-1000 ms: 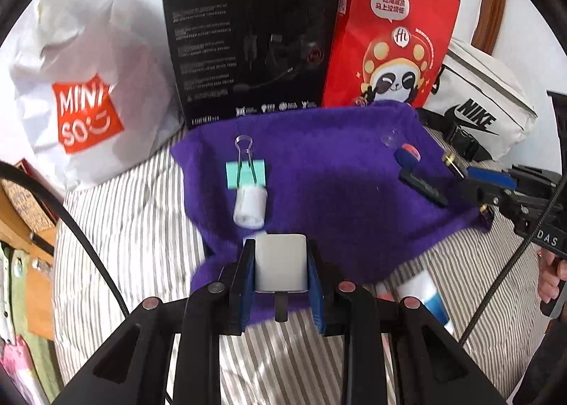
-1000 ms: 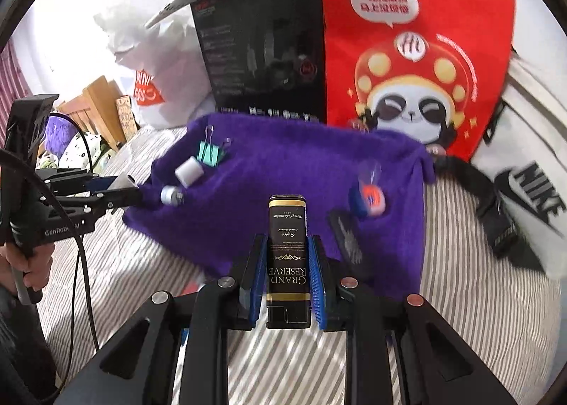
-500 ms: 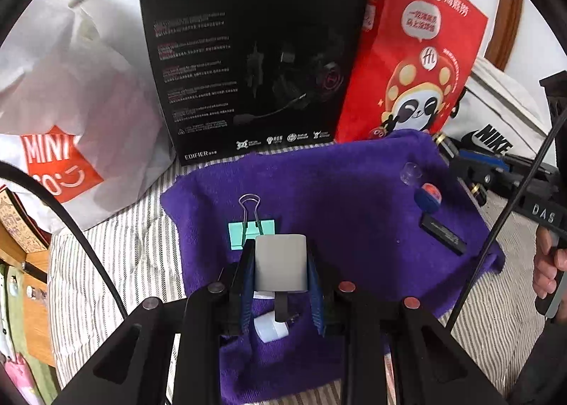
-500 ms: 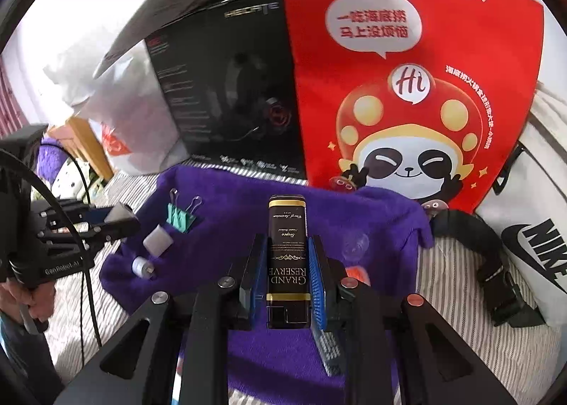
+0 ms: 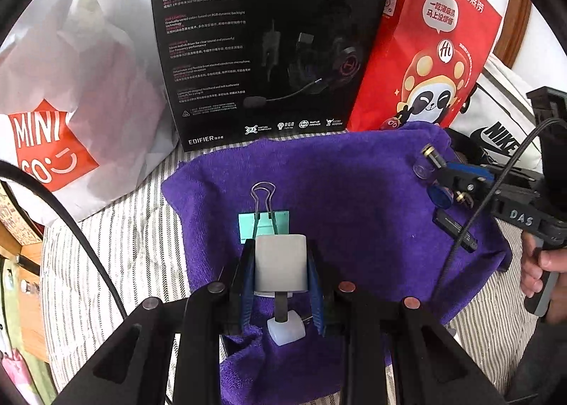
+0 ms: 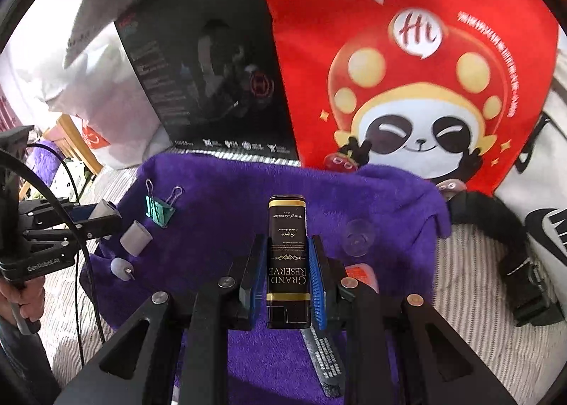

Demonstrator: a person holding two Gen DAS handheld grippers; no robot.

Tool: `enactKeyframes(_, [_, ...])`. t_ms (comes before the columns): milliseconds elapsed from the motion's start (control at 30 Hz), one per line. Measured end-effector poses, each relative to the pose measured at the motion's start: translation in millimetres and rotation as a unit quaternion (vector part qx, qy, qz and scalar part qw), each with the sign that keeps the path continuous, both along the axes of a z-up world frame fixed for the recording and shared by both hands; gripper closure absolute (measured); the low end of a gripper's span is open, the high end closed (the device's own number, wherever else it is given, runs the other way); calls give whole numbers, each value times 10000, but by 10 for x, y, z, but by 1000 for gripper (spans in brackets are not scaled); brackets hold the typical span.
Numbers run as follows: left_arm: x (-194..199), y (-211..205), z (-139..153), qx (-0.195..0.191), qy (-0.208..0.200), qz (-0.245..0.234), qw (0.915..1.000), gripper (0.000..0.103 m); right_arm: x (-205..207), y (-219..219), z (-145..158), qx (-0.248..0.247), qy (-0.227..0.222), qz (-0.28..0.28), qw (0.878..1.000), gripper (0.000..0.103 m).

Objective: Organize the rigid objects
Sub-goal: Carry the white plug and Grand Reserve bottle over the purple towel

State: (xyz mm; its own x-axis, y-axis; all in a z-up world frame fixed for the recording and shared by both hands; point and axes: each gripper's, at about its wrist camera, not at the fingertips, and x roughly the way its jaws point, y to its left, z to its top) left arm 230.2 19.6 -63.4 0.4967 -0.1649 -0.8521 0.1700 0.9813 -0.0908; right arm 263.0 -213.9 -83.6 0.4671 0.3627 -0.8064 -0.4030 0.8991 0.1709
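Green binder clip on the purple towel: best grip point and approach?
Grip the green binder clip across its flat green body, coming from above with jaws astride its two side edges. It lies flat on the purple towel; its thin wire handles would probably slip or pivot.

— What's different from a second ago?
— I've carried both tools in over the purple towel [image 5: 354, 199]. My left gripper [image 5: 280, 265] now hangs just short of the green binder clip [image 5: 264, 224], above the white cap [image 5: 286, 330].
— And the right?
— My right gripper [image 6: 287, 263] sits closer to the red panda bag [image 6: 418, 61].
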Motion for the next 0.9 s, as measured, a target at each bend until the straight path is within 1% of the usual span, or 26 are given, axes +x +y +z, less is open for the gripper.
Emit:
enactKeyframes(100, [4, 15, 2, -38, -3, 22, 10000, 78, 10, 67, -75, -127, 21, 17, 9999, 80])
enactKeyframes(300, [7, 32, -4, -72, 16, 36, 10000, 78, 38, 150, -190, -371, -87, -73, 9992, 80])
enactKeyframes(400, [7, 28, -6, -79, 25, 13, 10000, 78, 62, 169, -253, -349, -2, -87, 9994, 80])
enactKeyframes(667, [23, 4, -8, -98, 45, -35, 9999, 78, 72, 290, -336, -663, -6, -139, 9977, 80])
enactKeyframes(900, [38, 4, -24, -102, 89, -53, 9999, 78, 131, 344, -441, -712, 115, -181, 9972, 80])
